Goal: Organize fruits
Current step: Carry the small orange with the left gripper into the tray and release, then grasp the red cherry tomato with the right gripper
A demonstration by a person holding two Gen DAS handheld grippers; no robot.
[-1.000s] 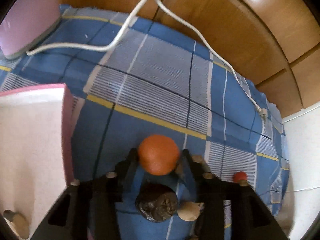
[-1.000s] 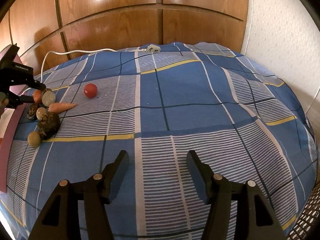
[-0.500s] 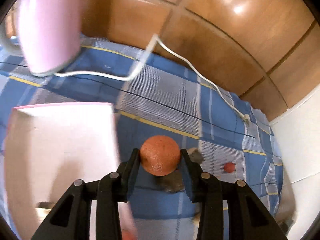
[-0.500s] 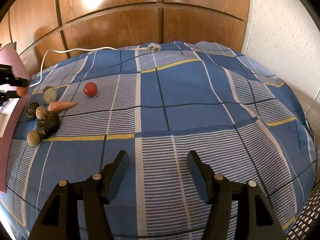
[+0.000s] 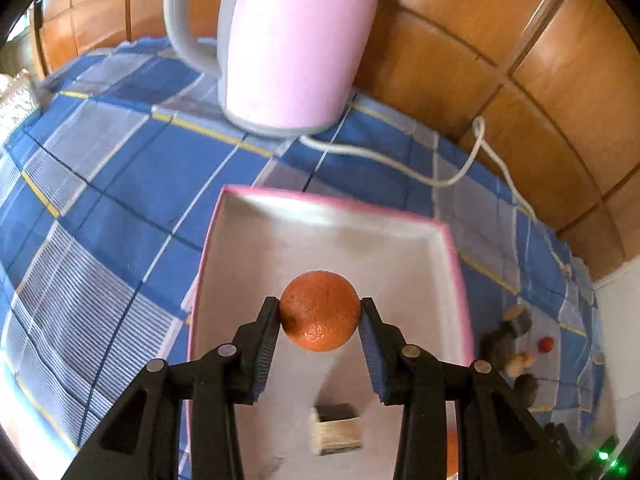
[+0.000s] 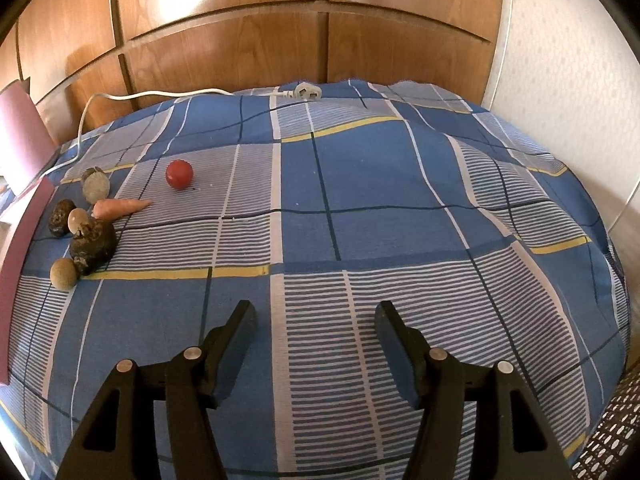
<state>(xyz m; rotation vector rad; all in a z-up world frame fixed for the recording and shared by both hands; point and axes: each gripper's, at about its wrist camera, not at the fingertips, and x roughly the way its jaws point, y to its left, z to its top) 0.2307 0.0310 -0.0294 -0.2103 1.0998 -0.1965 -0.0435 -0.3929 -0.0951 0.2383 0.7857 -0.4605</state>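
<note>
A round orange fruit with dimpled, glossy skin [image 5: 319, 311] sits clamped between the jaws of the left gripper [image 5: 319, 314], held above the white inside of a shallow pink-rimmed box [image 5: 404, 224]. Only the left wrist view shows a pink electric kettle [image 5: 298, 40] behind the box. The right wrist view alone shows clearly a small red ball-shaped fruit [image 6: 179, 174], an orange carrot [image 6: 120, 207] and dark lumpy pieces on the blue checked bedsheet [image 6: 380, 184]; the right gripper [image 6: 316, 322] hangs over it, jaws wide apart and empty.
</note>
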